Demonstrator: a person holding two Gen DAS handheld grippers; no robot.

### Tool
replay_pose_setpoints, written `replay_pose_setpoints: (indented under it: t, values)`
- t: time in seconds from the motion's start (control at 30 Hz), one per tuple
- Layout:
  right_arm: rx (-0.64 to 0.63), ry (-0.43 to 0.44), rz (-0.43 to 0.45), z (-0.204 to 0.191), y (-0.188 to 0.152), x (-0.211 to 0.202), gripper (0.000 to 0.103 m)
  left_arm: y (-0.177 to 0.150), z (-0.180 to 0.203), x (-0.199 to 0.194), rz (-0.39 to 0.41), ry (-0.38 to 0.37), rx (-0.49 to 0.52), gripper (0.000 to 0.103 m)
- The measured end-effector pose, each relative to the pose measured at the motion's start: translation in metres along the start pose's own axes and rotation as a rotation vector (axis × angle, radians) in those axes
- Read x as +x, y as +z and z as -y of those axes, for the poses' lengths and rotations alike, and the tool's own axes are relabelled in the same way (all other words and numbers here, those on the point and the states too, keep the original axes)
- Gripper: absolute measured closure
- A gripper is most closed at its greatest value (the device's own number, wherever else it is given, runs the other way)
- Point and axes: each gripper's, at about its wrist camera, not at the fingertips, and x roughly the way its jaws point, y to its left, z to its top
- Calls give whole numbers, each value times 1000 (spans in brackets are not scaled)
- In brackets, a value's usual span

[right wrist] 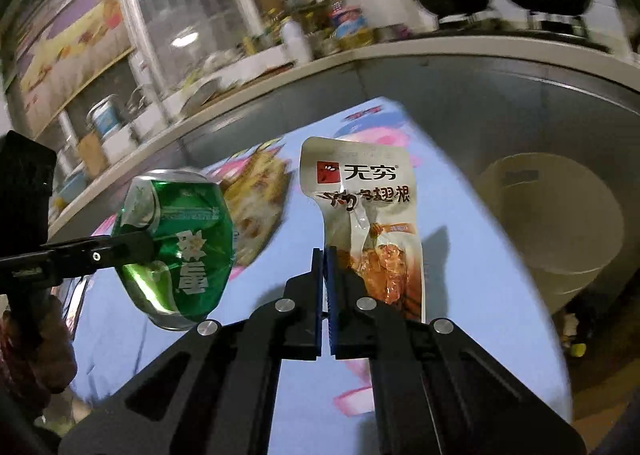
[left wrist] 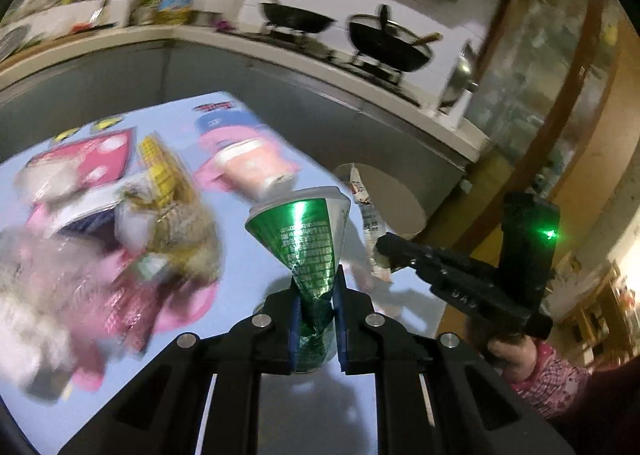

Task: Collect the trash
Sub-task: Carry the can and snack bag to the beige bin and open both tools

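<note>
Green can: my left gripper (left wrist: 316,311) is clamped on the crushed green can (left wrist: 304,239), lifted above the table (left wrist: 400,295).
Snack pouch: my right gripper (right wrist: 326,295) is pinched tight on the edge of the empty snack pouch (right wrist: 368,211), also off the table.
Progress: two pieces in hand, none binned yet, I judge.
Left: a blurred heap of wrappers (left wrist: 120,239) and a pink cup (left wrist: 256,171) on the table.
Bin: the white round bin (right wrist: 560,215) beside the table; its contents don't show.

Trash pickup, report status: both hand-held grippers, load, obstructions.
Left hand-held gripper shut on crushed green can. Right hand-held gripper shut on snack wrapper. More litter on the table; white bin beyond, path unobstructed.
</note>
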Motion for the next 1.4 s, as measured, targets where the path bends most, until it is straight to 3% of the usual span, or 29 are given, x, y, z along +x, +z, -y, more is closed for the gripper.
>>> replay_pose_setpoints:
  t: [0.17, 0.27, 0.4, 0.5, 0.53, 0.57, 0.6, 0.63, 0.87, 1.03, 1.23, 1.3, 1.4]
  values:
    - [122, -90, 70, 74, 20, -18, 101, 54, 42, 68, -36, -92, 83, 89]
    - [202, -123, 68, 118, 26, -17, 101, 86, 65, 122, -68, -144, 105, 89]
    - [304, -153, 53, 166, 28, -5, 101, 113, 85, 188, -113, -169, 121, 89]
    - [316, -144, 38, 180, 28, 6, 98, 120, 89, 223, -153, -162, 109, 88]
    - [323, -135, 37, 182, 28, 9, 93, 120, 89, 233, -163, -147, 102, 79]
    - [325, -134, 36, 184, 28, 12, 85, 120, 88, 241, -170, -132, 96, 62]
    - [325, -146, 41, 185, 26, 13, 61, 119, 86, 245, -171, -117, 92, 53]
    - [324, -173, 62, 185, 26, 12, 54, 119, 84, 245, -163, -93, 85, 44]
    - [330, -168, 140, 170, 23, -7, 54, 112, 68, 192, -78, -78, 38, 41]
    - [296, -114, 141, 141, 27, -11, 54, 61, 46, 118, -43, -112, 20, 41]
    - [263, 46, 37, 96, 42, 30, 54, -5, -4, 49, -78, -33, -43, 42]
    - [272, 120, -12, 83, 51, 54, 55, -22, -21, 24, -67, -7, -81, 42]
    - [285, 163, -63, 67, 64, 87, 55, -37, -38, -4, -43, 31, -120, 42]
